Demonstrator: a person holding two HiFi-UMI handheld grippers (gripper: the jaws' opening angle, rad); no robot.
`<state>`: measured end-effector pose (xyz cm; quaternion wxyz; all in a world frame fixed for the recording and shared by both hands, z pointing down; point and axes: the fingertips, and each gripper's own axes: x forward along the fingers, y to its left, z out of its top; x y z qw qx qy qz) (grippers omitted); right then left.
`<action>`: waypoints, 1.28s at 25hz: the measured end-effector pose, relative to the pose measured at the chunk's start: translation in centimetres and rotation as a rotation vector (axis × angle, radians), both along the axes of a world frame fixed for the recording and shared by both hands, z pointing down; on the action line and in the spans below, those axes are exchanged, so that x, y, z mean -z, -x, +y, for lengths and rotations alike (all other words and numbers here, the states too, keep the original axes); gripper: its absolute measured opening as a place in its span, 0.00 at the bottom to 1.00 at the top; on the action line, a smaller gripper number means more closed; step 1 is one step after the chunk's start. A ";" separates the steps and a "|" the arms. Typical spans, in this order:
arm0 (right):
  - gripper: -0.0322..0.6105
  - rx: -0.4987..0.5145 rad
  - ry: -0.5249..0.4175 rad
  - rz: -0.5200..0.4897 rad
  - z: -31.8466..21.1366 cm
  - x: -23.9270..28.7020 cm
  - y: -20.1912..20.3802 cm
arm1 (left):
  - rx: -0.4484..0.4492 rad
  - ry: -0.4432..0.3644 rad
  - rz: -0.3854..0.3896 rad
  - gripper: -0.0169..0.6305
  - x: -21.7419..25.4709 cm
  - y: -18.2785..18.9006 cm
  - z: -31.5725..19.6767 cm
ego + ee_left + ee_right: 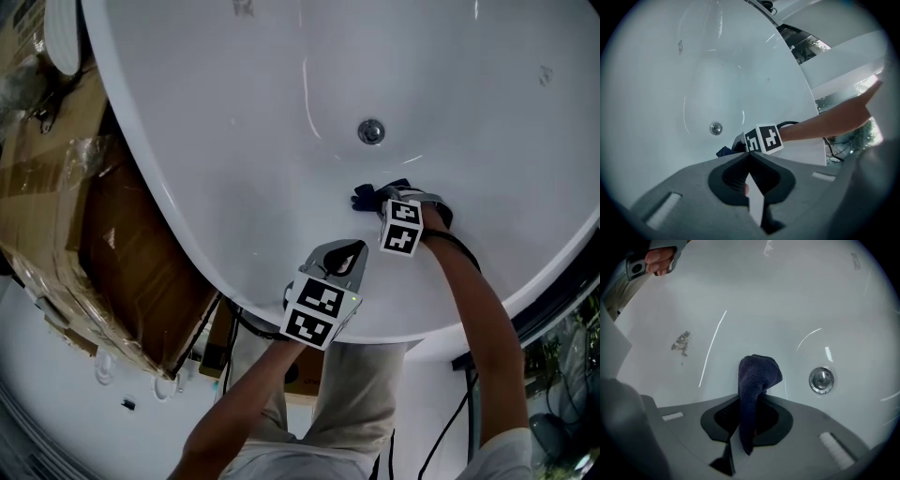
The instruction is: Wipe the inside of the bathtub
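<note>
Two grippers are over the white bathtub (234, 141), but only one carries anything. The right gripper (380, 201) is down inside the basin with its jaws clenched on a dark blue cloth (366, 197). In the right gripper view the cloth runs lengthwise between the jaws and sticks out ahead of them, its bunched end curling over toward the tub floor. I cannot tell whether that end presses on the enamel or hangs just clear of it.

The drain (821, 379) sits near the cloth, to its right in that view. A grey smudge (682, 342) marks the sloping wall up and to the left, well apart from the cloth. It lies on the side where the left gripper shows at the picture's top corner. A wiping stroke aimed at that mark would probably have to sweep left, away from the drain, across the cloth's long axis rather than along it.

The left gripper (345, 255) is held over the near rim, jaws closed together with nothing between them, pointing down into the tub toward the right one. The right arm is plainly the nearer to the surface, and it is the one with the cloth.
</note>
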<state>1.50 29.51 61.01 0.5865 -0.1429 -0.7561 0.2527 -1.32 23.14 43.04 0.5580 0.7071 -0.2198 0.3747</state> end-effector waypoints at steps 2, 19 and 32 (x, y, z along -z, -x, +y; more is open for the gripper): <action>0.13 0.004 -0.012 0.011 -0.5 -0.9 -0.2 | 0.003 -0.002 0.000 0.02 -0.4 0.0 -0.1; 0.13 0.009 -0.099 0.092 -3.1 -6.6 -0.6 | 0.010 -0.007 0.004 0.02 -1.7 0.6 -0.1; 0.13 -0.095 -0.237 0.173 -5.9 -7.8 -0.8 | 0.015 -0.032 -0.015 0.02 -2.3 1.6 -1.0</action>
